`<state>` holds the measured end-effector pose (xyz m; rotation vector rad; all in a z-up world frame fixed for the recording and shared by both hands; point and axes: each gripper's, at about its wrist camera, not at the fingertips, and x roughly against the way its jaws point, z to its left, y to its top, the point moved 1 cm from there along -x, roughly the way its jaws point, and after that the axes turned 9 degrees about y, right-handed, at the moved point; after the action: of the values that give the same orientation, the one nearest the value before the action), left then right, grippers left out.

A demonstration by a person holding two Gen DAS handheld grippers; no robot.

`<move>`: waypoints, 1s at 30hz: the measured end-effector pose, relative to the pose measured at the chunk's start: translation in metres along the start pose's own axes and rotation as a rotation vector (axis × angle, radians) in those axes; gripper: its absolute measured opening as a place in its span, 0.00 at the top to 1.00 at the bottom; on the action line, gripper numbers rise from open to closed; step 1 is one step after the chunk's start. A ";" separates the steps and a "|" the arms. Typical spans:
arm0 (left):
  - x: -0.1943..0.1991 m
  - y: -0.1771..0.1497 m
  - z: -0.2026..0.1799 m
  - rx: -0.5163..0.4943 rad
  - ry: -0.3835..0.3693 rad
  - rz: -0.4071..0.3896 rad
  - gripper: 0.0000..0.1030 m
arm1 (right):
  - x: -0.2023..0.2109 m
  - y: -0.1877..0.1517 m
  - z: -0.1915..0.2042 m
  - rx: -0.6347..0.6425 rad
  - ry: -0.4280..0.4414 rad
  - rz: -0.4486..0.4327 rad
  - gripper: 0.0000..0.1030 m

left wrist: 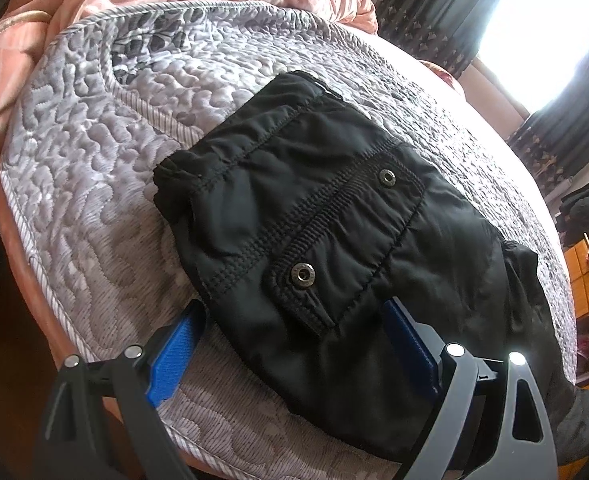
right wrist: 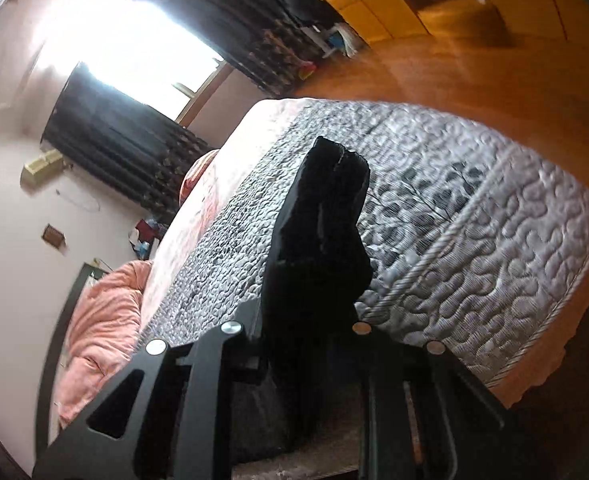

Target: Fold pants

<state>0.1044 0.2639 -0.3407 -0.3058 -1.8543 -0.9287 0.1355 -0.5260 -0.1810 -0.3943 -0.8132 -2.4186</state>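
Black pants [left wrist: 318, 256], folded into a bundle, lie on a grey quilted bedspread [left wrist: 94, 184] as the left gripper [left wrist: 294, 344] stands wide open around their near edge, gripping nothing. From the right gripper [right wrist: 306, 320], the pants [right wrist: 318, 232] rise between jaws clamped on them.

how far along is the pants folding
Mostly done, it seems. The black pants already lie as a compact bundle on the grey bedspread, snaps facing up. In hand: the left tongs are open, blue fingers straddling the near edge; the right tongs have black fabric between their fingers, though whether they are shut on it is hidden. Left: probably lay that piece down and let go.
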 end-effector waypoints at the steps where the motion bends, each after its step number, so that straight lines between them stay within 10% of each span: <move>1: 0.000 0.000 0.000 0.000 -0.001 0.000 0.13 | 0.000 0.000 0.003 0.013 -0.003 0.001 0.82; 30: 0.006 -0.005 0.007 0.039 -0.033 0.000 0.12 | -0.010 -0.043 0.159 0.429 -0.101 0.033 0.82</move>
<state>0.0938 0.2641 -0.3391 -0.2985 -1.9001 -0.8917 0.1337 -0.3937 -0.0824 -0.3576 -1.3224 -2.1294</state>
